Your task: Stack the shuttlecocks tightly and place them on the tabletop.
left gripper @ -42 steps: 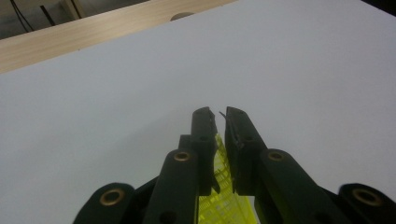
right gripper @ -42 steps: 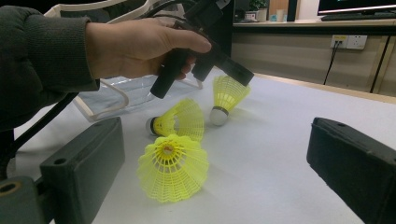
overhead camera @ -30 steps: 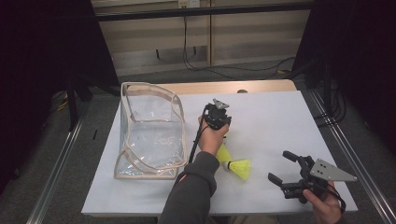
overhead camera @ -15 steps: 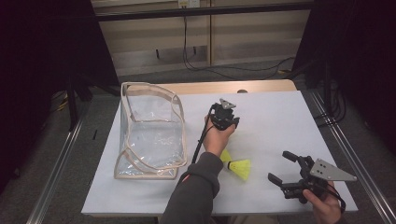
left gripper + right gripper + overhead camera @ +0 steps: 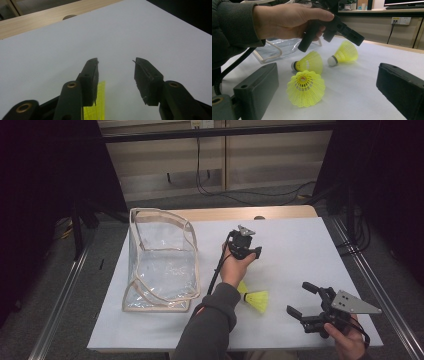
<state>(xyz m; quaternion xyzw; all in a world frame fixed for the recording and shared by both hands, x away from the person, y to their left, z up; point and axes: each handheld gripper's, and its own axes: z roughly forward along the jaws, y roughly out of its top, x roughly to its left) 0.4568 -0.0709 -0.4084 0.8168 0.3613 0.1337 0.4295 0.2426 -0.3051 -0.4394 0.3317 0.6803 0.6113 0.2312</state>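
Shuttlecocks (image 5: 305,88), three yellow ones, lie on the table (image 5: 300,245) at 6 o'clock from the wide-open, empty left gripper (image 5: 243,245), none yet in the bag (image 5: 160,260) at 9 o'clock, and the right gripper (image 5: 310,307) waits wide too.

Three yellow mesh shuttlecocks (image 5: 306,88) with white tips lie on a white surface (image 5: 300,250); the clear bag (image 5: 160,262) has beige trim.

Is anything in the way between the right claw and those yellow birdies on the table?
Nothing visible blocks it. The right claw is open, facing the three yellow shuttlecocks across bare white table. The nearest one lies just ahead of its jaws. The left claw hangs above the far two, not between.
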